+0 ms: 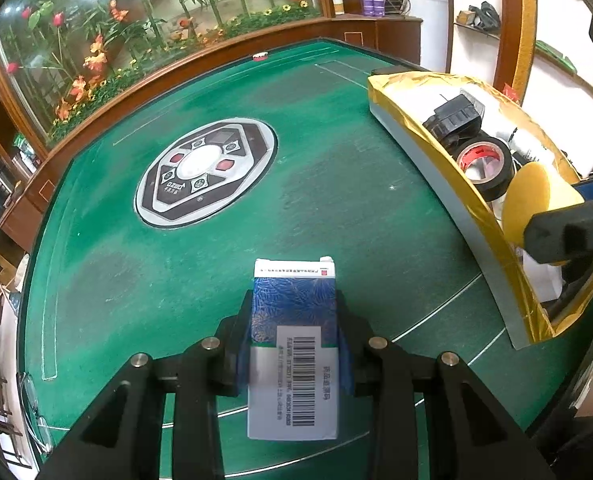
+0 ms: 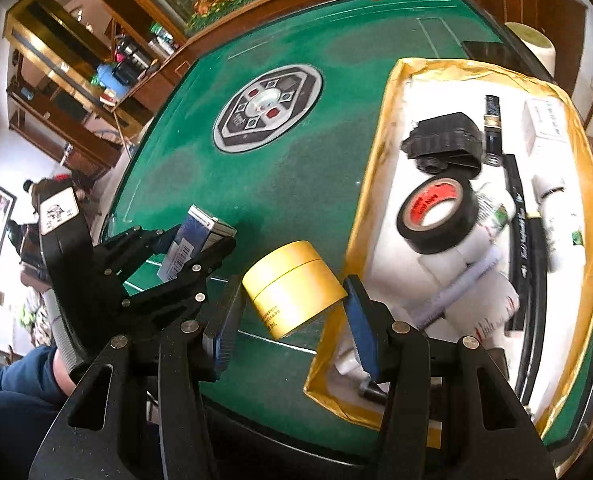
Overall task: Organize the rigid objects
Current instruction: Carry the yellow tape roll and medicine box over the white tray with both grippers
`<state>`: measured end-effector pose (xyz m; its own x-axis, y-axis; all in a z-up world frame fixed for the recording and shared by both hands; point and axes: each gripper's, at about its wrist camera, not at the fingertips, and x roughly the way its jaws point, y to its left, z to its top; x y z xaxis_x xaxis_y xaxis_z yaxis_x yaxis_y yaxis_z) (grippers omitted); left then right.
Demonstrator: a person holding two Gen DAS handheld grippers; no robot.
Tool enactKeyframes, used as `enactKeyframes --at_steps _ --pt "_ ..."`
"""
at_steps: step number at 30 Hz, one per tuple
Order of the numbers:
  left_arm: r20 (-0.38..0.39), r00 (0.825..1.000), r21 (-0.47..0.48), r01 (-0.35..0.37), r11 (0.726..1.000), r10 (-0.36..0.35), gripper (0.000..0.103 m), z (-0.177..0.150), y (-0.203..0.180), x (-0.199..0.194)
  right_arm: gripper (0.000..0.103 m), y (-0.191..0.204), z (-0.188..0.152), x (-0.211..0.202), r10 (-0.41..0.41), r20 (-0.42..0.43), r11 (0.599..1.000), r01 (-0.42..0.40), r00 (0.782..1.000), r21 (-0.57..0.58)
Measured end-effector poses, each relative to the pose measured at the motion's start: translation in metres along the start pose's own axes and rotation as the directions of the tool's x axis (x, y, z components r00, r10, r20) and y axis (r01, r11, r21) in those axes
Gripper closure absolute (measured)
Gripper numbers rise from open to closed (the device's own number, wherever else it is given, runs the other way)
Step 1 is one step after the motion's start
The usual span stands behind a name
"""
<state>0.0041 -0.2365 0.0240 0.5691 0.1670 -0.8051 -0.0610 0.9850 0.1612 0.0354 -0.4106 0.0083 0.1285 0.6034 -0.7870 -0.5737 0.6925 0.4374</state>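
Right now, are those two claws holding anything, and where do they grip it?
Left gripper clamps the blue-and-white box by its long sides. Right gripper holds the yellow jar by its round wall.

Lower part of blue-and-white box (image 1: 292,344) hidden at sides by left gripper (image 1: 294,340) fingers; small print beside barcode blurred, unreadable. In left wrist view, gold-lined tray (image 1: 472,208) cut off at right edge; contents behind yellow jar (image 1: 536,196) partly covered. In right wrist view, jar label (image 2: 272,316) too small to read. White tubes (image 2: 468,264) in tray smeared by motion blur. Tray's near corner hidden behind right gripper (image 2: 292,320) finger.
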Motion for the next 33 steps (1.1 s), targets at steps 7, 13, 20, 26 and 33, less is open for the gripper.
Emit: enactKeyframes --at_steps 7,13,20,26,33 --pt "0.008 1.000 0.007 0.025 1.000 -0.025 0.069 0.006 -0.005 -0.005 0.053 -0.012 -0.007 -0.017 -0.004 0.035 0.999 0.002 0.999 0.049" --pt "0.028 0.998 0.025 0.061 0.998 -0.061 0.069 0.019 -0.012 -0.014 0.053 -0.029 -0.015 -0.032 -0.012 0.077 0.994 0.003 0.997 0.113" --pt "0.069 0.990 0.051 0.119 0.992 -0.122 0.069 0.044 -0.021 -0.028 0.053 -0.049 -0.023 -0.048 -0.036 0.121 0.983 0.013 0.992 0.185" --pt "0.095 0.976 0.101 0.185 0.978 -0.195 0.069 0.071 -0.040 -0.037 0.053 -0.064 -0.028 -0.058 -0.050 0.142 0.974 0.016 0.989 0.226" --pt "0.104 0.956 0.144 0.259 0.955 -0.275 0.069 0.094 -0.067 -0.039 0.053 -0.080 -0.029 -0.068 -0.069 0.158 0.964 0.026 0.985 0.263"
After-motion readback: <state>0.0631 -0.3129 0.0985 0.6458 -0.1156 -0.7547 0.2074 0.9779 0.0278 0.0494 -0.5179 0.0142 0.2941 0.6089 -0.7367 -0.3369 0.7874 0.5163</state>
